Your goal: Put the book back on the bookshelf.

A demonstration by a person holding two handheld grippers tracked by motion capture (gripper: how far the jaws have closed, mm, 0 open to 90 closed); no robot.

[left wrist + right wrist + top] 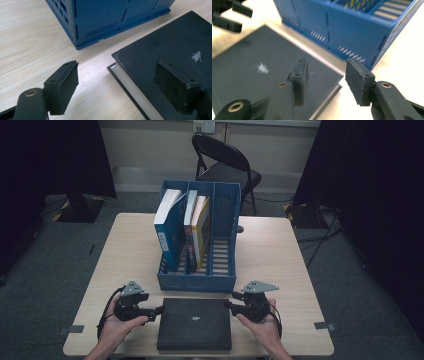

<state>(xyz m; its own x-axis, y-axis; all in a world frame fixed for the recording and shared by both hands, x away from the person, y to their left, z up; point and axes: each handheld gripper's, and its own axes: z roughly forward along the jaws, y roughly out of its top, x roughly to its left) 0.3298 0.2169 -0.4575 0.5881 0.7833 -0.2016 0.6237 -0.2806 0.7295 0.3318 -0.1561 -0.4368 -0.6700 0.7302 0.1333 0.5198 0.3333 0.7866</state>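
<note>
With both claws open and empty, you needed the left claw (159, 310) and right claw (227, 304) to straddle the black book's (195, 322) 9 and 3 o'clock edges before squeezing.

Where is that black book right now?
In the high view the black book lies flat at the table's near edge, just in front of the blue file rack, between the left gripper and the right gripper.

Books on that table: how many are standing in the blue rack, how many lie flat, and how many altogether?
Standing in the blue rack: 3, namely a blue book, a dark book and a yellow book
Lying flat: 1, the black book
Total: 4 books
</note>
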